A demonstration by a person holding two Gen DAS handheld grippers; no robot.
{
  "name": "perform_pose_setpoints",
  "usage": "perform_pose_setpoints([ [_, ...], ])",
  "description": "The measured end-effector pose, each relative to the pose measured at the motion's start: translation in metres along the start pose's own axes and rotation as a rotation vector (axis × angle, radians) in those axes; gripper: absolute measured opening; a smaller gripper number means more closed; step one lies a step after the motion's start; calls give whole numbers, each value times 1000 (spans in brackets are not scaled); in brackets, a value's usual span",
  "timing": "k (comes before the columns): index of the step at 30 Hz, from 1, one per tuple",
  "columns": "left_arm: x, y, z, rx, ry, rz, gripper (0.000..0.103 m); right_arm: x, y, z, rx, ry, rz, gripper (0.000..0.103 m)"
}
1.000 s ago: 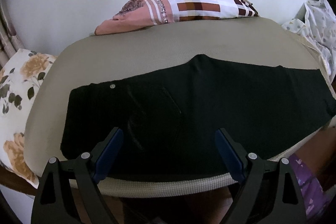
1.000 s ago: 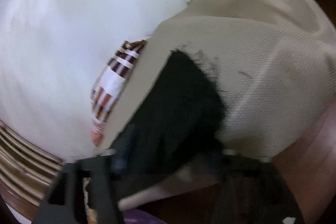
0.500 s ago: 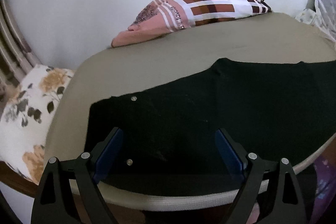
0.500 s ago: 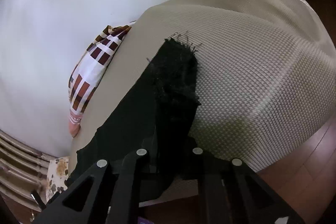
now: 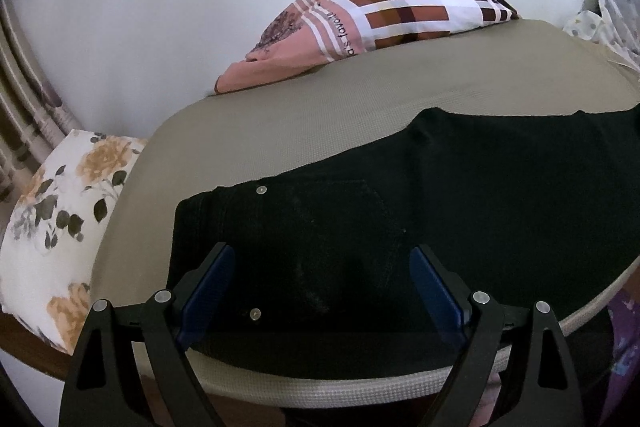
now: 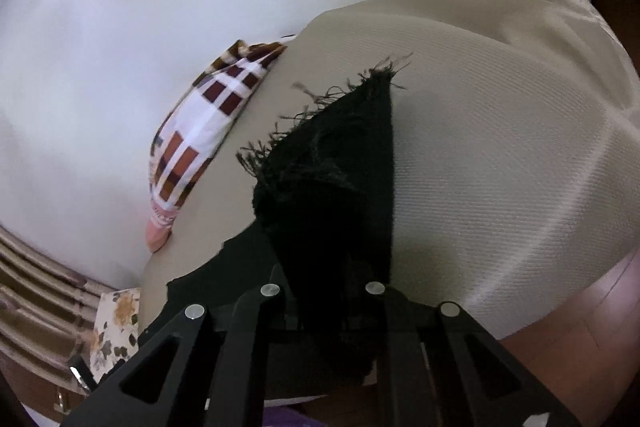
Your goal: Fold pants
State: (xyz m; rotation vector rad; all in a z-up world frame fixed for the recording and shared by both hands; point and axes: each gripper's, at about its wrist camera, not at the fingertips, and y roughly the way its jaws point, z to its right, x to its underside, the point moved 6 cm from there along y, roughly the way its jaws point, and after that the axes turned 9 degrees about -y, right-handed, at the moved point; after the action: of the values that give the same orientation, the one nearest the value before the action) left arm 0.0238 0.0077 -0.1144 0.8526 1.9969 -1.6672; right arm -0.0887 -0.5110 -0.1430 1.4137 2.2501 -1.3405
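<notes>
Right jaws clamped on pants (image 6: 340,187) hem

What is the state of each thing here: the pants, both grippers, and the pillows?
black pants: lying flat on the beige cushion, the frayed leg end lifted.
left gripper: open, over the waistband, holding nothing.
right gripper: just closed, shut on the leg end.
plaid pillow: lying at the cushion's far edge.
floral pillow: lying beside the cushion.

I see a plain white wall (image 5: 168,7) behind a beige mattress (image 5: 360,115), with a floral pillow (image 5: 60,227) at its end and brown wooden floor (image 6: 580,327) below.
</notes>
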Motion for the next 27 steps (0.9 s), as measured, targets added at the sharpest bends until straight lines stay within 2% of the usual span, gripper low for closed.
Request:
perform_pose_setpoints([
  [14, 6, 4, -1, -37, 25, -17, 89, 16, 48, -88, -135, -90, -98, 12],
  [27, 11, 8, -45, -82, -51, -46, 89, 59, 97, -181, -261, -213, -227, 12],
])
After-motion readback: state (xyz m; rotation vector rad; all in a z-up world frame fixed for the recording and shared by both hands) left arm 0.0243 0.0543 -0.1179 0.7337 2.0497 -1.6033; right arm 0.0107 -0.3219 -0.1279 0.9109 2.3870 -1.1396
